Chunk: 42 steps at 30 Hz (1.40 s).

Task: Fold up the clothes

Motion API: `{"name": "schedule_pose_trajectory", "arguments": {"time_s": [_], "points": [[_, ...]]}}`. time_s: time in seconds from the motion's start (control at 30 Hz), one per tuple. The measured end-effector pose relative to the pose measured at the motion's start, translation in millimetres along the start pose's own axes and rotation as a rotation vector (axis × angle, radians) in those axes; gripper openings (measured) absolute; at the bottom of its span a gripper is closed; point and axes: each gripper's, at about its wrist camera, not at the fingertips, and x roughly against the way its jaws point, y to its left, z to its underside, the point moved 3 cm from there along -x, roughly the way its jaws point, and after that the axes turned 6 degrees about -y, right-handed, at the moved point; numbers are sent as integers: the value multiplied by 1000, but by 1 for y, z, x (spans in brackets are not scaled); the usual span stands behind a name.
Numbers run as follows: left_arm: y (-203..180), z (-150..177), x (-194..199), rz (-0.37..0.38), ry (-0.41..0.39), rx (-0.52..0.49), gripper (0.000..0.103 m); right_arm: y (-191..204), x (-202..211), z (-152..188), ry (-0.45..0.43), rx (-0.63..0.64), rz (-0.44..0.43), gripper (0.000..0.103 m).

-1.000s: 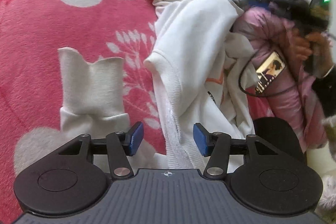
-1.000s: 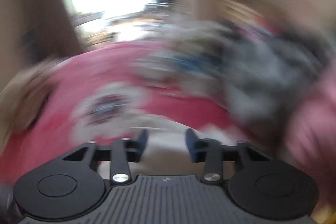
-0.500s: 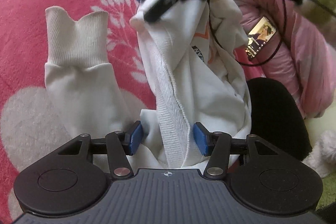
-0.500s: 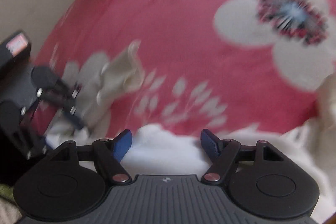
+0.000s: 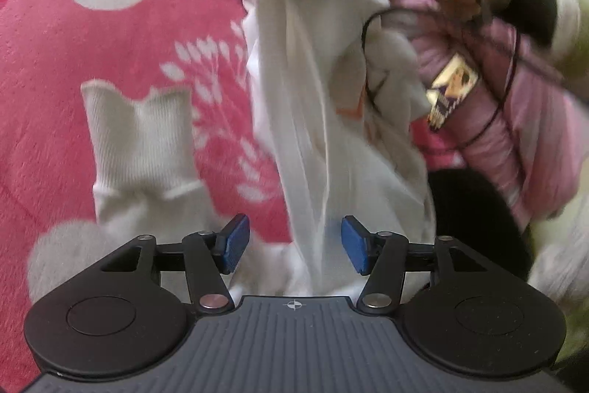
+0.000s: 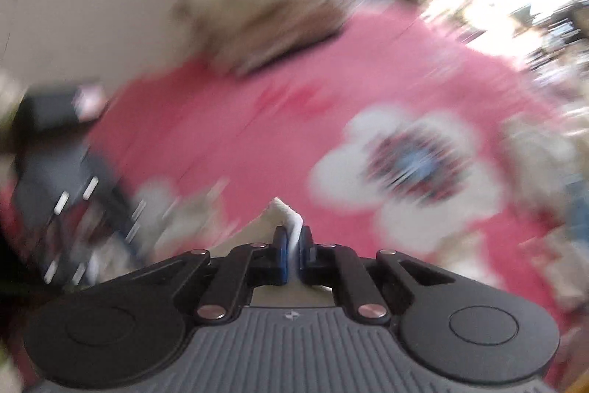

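The right gripper point(image 6: 292, 245) pinched a small tip of the white garment point(image 5: 305, 142), lifted off the pink blanket point(image 5: 110, 43); it risked slipping out. The left gripper point(image 5: 292, 244) stood open around the hanging cloth.

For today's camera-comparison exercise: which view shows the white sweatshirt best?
The left wrist view. The white sweatshirt hangs stretched in a long band, its ribbed cuff lying on the pink blanket. The right wrist view is blurred and shows only a small tip of it pinched in the right hand-held gripper.

white garment point(image 5: 305, 120), pink blanket point(image 5: 121, 35) with white flowers, pink jacket point(image 5: 522, 120)
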Motion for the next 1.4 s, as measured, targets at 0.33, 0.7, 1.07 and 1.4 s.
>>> {"name": "schedule_pose_trajectory", "arguments": {"time_s": [0.33,0.7,1.07,1.4], "points": [[2,-27,-24,-76,-65,61,55,-48,45,34,-282,-353,213,7],[24,-31,-56,-3,-96,139,61,-58,70,67,-371,-467,225,7],[20,-21,-15,-118,-235,192,13,-39,72,75,-402,-489,333,7],[16,-39,64,-342,-513,269,4,8,86,49,-589,-512,394,7]]}}
